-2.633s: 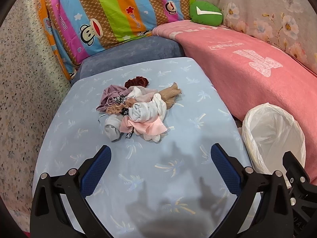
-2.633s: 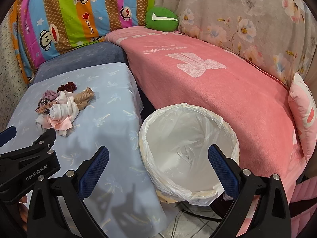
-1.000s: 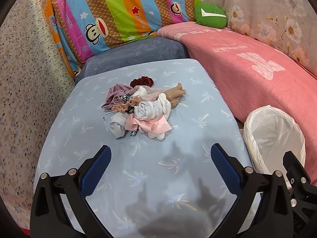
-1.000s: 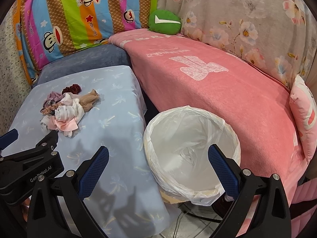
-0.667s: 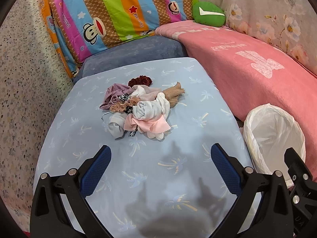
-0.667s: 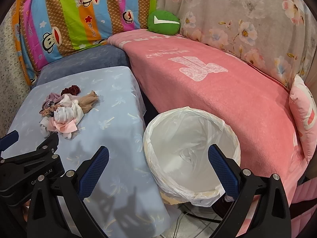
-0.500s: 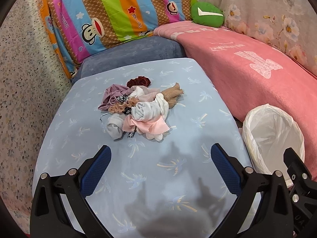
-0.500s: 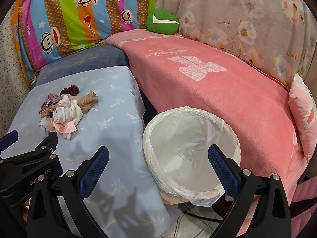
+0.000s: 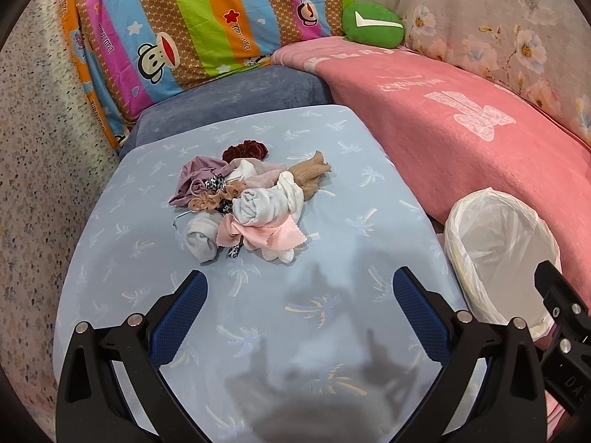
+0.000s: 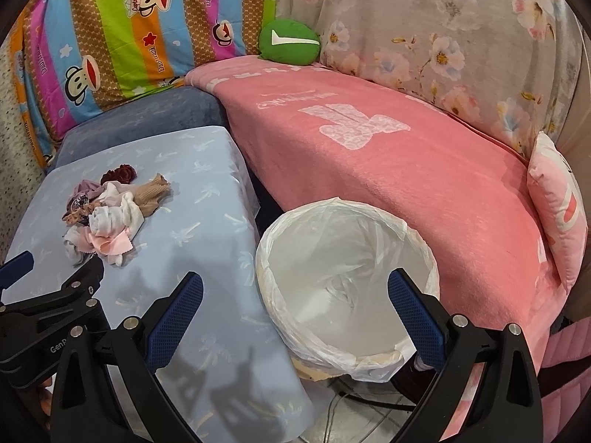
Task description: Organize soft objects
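The left gripper (image 9: 297, 291), black-framed with blue pads, hangs spread wide and empty above the near part of the pale blue palm-print desk (image 9: 388, 199). A broad stretch of bare cloth lies between it and the one heap of small soft items (image 9: 247, 203) — socks, scrunchies and scraps of cloth, too tangled to count — which sits near the middle of the desk, well clear of all its edges.

The right gripper (image 10: 295, 288), of the same make, is likewise gaping and holds nothing; it hovers over the near rim of the single round bin lined with a white plastic bag (image 10: 413, 243), whose mouth is open. The bin stands just right of the desk, close against its right edge and beside the pink blanket-covered sofa seat (image 10: 406, 162).

Beyond the desk, a grey-blue cushion (image 9: 236, 92) meets its far edge, backed by one striped monkey-print pillow (image 9: 192, 18) — and one green plush (image 9: 371, 26) to its right.
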